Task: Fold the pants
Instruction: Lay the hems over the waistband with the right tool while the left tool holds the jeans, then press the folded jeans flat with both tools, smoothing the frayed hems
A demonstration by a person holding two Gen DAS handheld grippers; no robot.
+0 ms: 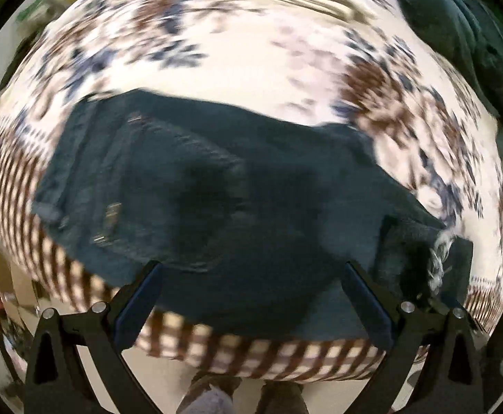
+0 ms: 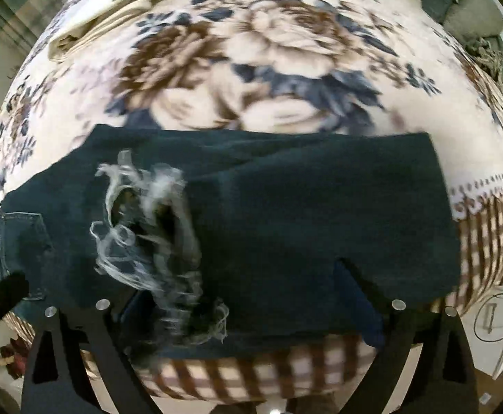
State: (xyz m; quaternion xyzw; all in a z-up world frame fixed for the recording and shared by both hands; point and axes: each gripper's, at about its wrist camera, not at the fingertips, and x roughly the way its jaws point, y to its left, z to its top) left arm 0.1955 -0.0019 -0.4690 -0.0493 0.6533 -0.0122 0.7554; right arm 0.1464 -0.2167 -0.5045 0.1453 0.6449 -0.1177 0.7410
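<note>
Dark blue jeans (image 1: 251,179) lie folded on a floral blanket (image 1: 251,69) near the bed's front edge. In the left wrist view a back pocket (image 1: 141,186) shows at the left and a frayed white hem (image 1: 437,265) at the right. My left gripper (image 1: 253,265) hangs over them, its fingers wide apart with nothing pinched. In the right wrist view the jeans (image 2: 320,214) form a wide band, with the frayed hem (image 2: 148,234) lying on top at the left. My right gripper (image 2: 237,286) stands open above the cloth, the frayed threads next to its left finger (image 2: 130,310).
A folded cream cloth (image 2: 113,10) lies at the back of the blanket. A dark green garment pile (image 1: 458,34) sits at the far right corner. The blanket's brown checked border (image 2: 285,369) hangs over the front edge. Below it are a person's feet (image 1: 210,396) on a pale floor.
</note>
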